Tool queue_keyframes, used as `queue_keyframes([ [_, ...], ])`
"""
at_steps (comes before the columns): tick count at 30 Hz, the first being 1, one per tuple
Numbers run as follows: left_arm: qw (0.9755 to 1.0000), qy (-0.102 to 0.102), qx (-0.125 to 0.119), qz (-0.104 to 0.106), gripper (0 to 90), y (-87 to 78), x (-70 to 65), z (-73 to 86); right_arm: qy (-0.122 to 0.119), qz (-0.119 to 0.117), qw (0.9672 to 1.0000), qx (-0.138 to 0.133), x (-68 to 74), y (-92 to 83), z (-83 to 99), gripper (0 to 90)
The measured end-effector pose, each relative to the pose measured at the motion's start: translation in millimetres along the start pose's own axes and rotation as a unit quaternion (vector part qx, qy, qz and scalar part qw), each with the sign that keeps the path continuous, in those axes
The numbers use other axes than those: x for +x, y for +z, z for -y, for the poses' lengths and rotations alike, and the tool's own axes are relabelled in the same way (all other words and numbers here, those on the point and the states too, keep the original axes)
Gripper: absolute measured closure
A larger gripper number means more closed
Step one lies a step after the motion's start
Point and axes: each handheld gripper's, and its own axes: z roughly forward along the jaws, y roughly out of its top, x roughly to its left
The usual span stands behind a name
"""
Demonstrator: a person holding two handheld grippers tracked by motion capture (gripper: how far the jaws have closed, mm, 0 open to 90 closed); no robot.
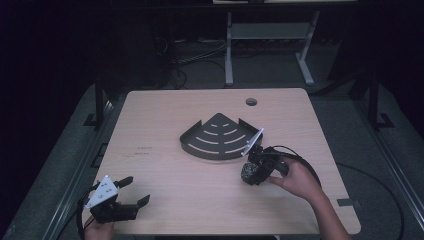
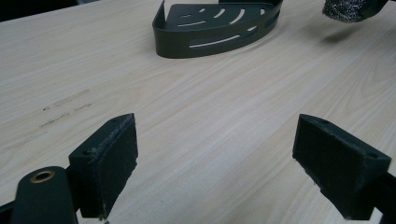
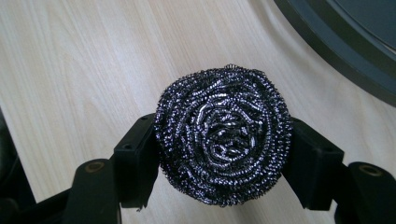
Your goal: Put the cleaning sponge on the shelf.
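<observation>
Pale wooden table (image 1: 165, 200) fills the high view; the right gripper (image 1: 251, 172) holds a steel scourer (image 1: 248, 171) just near of the dark corner shelf (image 1: 220, 137). Left gripper (image 2: 215, 154) view: jaws wide, empty. Right gripper view: 2 pads squeeze the scourer's (image 3: 223, 133) sides; it looks light, springy, snag-prone.

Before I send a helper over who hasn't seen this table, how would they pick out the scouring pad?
Start at the light wooden table and find the dark, slotted corner rack at its middle. Just right of the rack, on the person's side, the right claw is shut on the scouring pad. It is the one round, shiny ball of coiled metal wire.
</observation>
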Motion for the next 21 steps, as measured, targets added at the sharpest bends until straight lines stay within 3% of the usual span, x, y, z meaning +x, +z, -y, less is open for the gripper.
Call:
queue_keyframes([
  [21, 1.0, 0.001, 0.0, -0.001, 13.3, -0.9, 0.5, 0.1, -0.005, -0.011, 0.9999, 0.007, -8.4, -3.0, -18.2, 33.5],
])
